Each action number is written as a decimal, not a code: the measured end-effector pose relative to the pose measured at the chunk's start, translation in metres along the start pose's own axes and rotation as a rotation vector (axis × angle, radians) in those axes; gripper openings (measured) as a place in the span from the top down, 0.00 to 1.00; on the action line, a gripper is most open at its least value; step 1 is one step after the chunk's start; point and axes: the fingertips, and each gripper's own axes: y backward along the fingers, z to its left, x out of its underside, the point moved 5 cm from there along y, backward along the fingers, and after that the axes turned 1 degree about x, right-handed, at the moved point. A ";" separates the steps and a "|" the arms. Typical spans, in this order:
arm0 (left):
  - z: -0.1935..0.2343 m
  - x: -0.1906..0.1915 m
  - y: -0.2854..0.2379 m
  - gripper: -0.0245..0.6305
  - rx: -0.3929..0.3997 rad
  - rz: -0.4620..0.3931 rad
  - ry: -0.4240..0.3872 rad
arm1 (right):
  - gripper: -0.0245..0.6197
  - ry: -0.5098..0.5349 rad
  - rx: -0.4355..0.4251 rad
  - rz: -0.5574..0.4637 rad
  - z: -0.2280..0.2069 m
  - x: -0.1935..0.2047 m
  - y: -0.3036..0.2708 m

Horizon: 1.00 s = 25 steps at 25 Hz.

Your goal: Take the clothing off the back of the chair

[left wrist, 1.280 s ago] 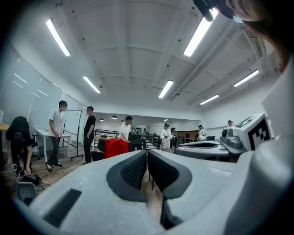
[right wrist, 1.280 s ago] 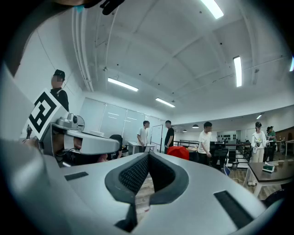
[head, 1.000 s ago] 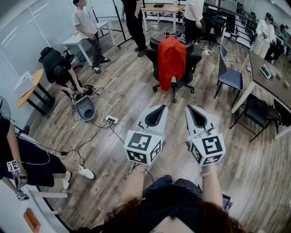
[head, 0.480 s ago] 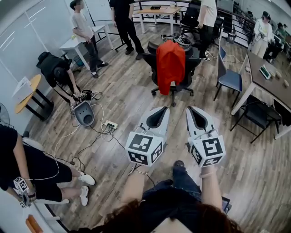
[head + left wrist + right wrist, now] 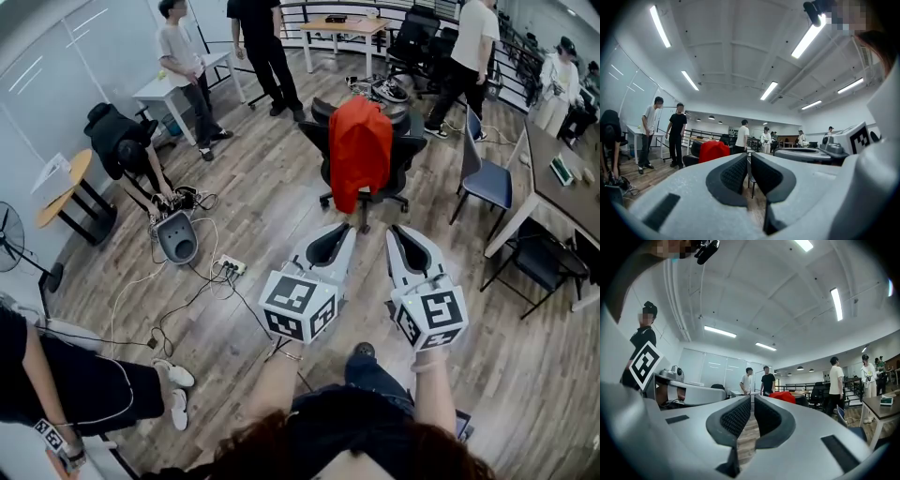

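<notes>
In the middle of the open wooden floor (image 5: 262, 202), ahead of the person, the red clothing (image 5: 360, 150) hangs draped over the back of a black office chair (image 5: 407, 141), covering most of the backrest and reaching down past the seat. Nothing touches it, so the step in hand reads as the approach.

The left gripper (image 5: 339, 231) and right gripper (image 5: 401, 232) are held side by side and level, pointing at the chair but well short of it. The left jaws are pressed together on nothing. The right jaws are just opening to a thin slit, also with nothing between them.

The next move probably calls for closing the gap to the chair, spreading both pairs of jaws, and pinching the fabric near the top of the backrest so it can be lifted up and clear.

The straight path to the chair looks free. To the left lie a power strip (image 5: 229, 270) with trailing cables and a grey device (image 5: 176, 236), with a crouching person (image 5: 131, 155) beyond them. A blue chair (image 5: 487, 180) and a tabletop (image 5: 555, 192) stand to the right, and several people stand behind the chair, near enough to mind when the garment swings free.
</notes>
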 end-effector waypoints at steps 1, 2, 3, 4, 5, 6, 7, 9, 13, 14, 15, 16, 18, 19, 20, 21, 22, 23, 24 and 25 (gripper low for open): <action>0.004 -0.001 -0.007 0.93 0.000 -0.001 0.005 | 0.95 -0.005 -0.004 0.000 -0.006 0.001 -0.006; 0.007 -0.001 -0.015 0.93 -0.002 -0.002 0.009 | 0.95 -0.009 -0.006 0.000 -0.012 0.002 -0.011; 0.011 0.000 -0.023 0.93 -0.003 -0.002 0.011 | 0.95 -0.011 -0.010 0.000 -0.018 0.003 -0.017; 0.015 0.001 -0.030 0.93 -0.006 -0.001 0.010 | 0.94 -0.012 -0.018 0.001 -0.024 0.005 -0.024; 0.019 0.002 -0.038 0.93 -0.011 0.001 0.008 | 0.93 -0.013 -0.027 0.001 -0.030 0.007 -0.031; 0.023 0.003 -0.046 0.93 -0.016 0.003 0.006 | 0.92 -0.017 -0.036 0.002 -0.036 0.009 -0.038; 0.027 0.004 -0.053 0.93 -0.023 0.005 0.006 | 0.91 -0.020 -0.046 0.004 -0.041 0.011 -0.045; 0.036 0.005 -0.066 0.93 -0.038 0.008 0.012 | 0.91 -0.027 -0.061 0.007 -0.052 0.014 -0.059; 0.048 0.012 -0.093 0.93 -0.061 0.012 0.031 | 0.88 -0.038 -0.085 0.015 -0.076 0.023 -0.079; 0.050 0.014 -0.100 0.93 -0.066 0.012 0.030 | 0.88 -0.040 -0.093 0.014 -0.083 0.026 -0.084; 0.052 0.014 -0.107 0.93 -0.073 0.012 0.029 | 0.88 -0.042 -0.103 0.013 -0.089 0.027 -0.089; 0.054 0.015 -0.113 0.93 -0.079 0.012 0.030 | 0.87 -0.044 -0.112 0.013 -0.094 0.028 -0.094; 0.056 0.014 -0.122 0.93 -0.086 0.014 0.036 | 0.86 -0.045 -0.125 0.015 -0.101 0.029 -0.101; 0.058 0.014 -0.126 0.91 -0.088 0.015 0.037 | 0.85 -0.047 -0.131 0.016 -0.104 0.029 -0.105; 0.060 0.013 -0.129 0.90 -0.090 0.017 0.035 | 0.85 -0.049 -0.138 0.017 -0.106 0.030 -0.109; 0.062 0.013 -0.131 0.89 -0.093 0.018 0.034 | 0.85 -0.052 -0.145 0.019 -0.108 0.031 -0.113; 0.064 0.013 -0.134 0.89 -0.096 0.019 0.035 | 0.85 -0.055 -0.152 0.022 -0.109 0.032 -0.116; 0.066 0.013 -0.136 0.89 -0.099 0.021 0.037 | 0.84 -0.057 -0.157 0.023 -0.111 0.033 -0.120; 0.068 0.013 -0.139 0.89 -0.102 0.024 0.039 | 0.83 -0.060 -0.161 0.024 -0.114 0.034 -0.122; 0.069 0.013 -0.141 0.89 -0.104 0.028 0.040 | 0.83 -0.063 -0.161 0.022 -0.117 0.034 -0.125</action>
